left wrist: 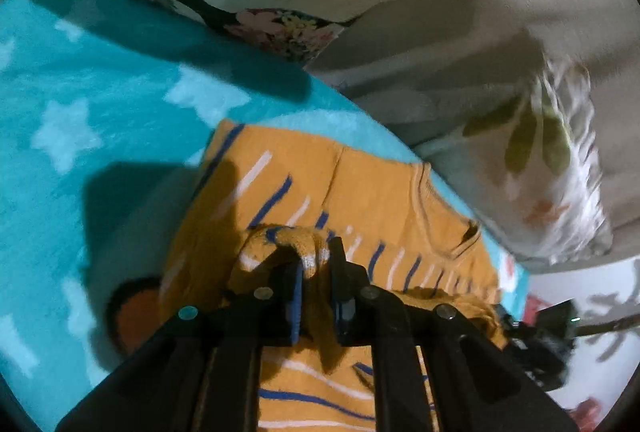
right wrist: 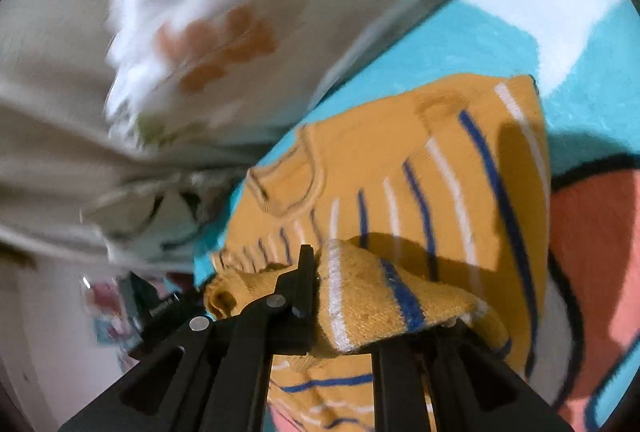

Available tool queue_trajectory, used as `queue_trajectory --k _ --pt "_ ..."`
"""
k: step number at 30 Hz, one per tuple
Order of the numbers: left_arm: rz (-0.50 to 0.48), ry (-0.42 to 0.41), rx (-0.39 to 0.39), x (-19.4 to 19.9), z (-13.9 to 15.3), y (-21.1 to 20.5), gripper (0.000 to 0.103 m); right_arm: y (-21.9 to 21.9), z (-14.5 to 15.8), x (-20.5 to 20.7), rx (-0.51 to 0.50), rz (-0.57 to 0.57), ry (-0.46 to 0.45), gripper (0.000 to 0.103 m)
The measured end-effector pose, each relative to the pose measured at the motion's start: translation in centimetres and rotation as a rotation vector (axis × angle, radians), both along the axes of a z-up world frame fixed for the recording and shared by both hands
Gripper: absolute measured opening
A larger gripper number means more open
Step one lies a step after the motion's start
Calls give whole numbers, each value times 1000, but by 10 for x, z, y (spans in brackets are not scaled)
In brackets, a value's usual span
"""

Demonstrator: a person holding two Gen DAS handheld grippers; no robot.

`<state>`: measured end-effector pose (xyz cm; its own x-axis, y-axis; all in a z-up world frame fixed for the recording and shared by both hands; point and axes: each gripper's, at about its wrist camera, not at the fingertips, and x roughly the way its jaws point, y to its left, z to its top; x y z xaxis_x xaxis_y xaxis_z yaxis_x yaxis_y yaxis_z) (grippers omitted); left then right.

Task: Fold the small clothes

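We pinch a bunched edge of the mustard-yellow knit sweater with blue and white stripes (left wrist: 360,192) between our left gripper (left wrist: 316,272) jaws. Our right gripper (right wrist: 360,272) clamps another fold of it, draped over the jaws. The rest lies flat on the turquoise star-patterned fleece blanket (left wrist: 100,104).

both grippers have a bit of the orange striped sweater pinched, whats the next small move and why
Probably carry both pinched edges forward together toward the collar and lay them down. The left gripper and right gripper each clamp a lifted fold of the sweater, while the rest lies flat on the teal blanket, so the fold looks half done.
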<state>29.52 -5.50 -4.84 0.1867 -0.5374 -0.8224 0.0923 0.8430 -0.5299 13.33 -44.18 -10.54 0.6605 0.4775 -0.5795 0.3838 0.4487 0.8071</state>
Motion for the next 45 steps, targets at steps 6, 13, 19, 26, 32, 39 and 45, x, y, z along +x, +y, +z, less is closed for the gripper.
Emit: queue_trajectory --k 6,13,19,26,32,39,45 --pt "59 60 -178 19 -12 13 36 -22 -20 9 134 -138 -22 43" --pt "76 84 -263 22 -14 13 53 -39 -20 13 281 -259 -102 69" --pt "143 26 -252 23 5 30 68 -61 2 9 219 -329 -112 74" --pt "-49 -175 12 -8 45 0 69 -30 61 4 -180 -84 -52 74" --pt "-224 -218 237 -15 24 -60 69 19 52 -4 -343 131 19 64" --pt "-145 -170 178 -2 21 -30 69 -9 44 -51 -404 12 84 59" --pt "-116 -190 174 -34 40 10 75 -27 48 -105 -393 -45 77 64"
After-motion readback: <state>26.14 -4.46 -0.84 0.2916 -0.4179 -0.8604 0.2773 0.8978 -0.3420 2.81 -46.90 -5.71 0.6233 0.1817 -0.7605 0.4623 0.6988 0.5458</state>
